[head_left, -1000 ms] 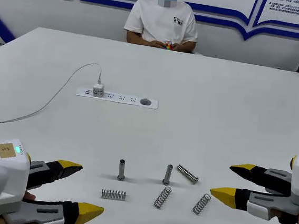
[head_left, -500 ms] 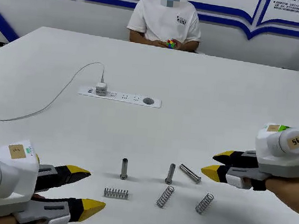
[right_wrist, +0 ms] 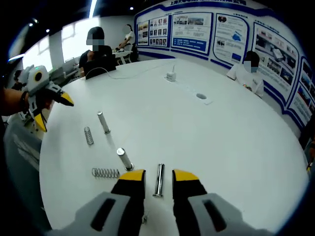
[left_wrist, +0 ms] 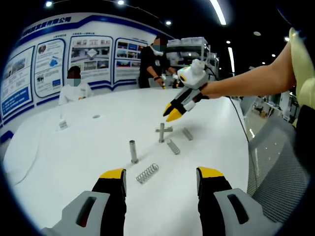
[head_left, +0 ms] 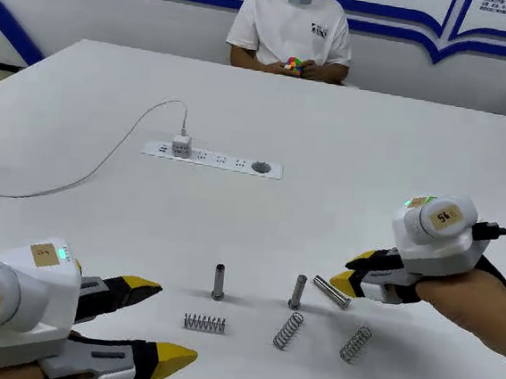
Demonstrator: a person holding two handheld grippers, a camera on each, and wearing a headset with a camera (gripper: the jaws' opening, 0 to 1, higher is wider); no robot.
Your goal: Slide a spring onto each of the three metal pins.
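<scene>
Pin lying flat at tips of right gripper, narrowly parted, empty; left gripper gaping wide, holding nothing.

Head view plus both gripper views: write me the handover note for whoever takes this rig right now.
Left gripper: open, empty, hovering near the left spring.
Right gripper: open, with the lying pin between its jaws in its own view, not closed on it.
Left upright pin and middle upright pin stand on the table. Middle spring and right spring lie in front.
Done: nothing; no spring is on a pin.
Left: probably stand the lying pin up, then slide one spring onto each pin.
</scene>
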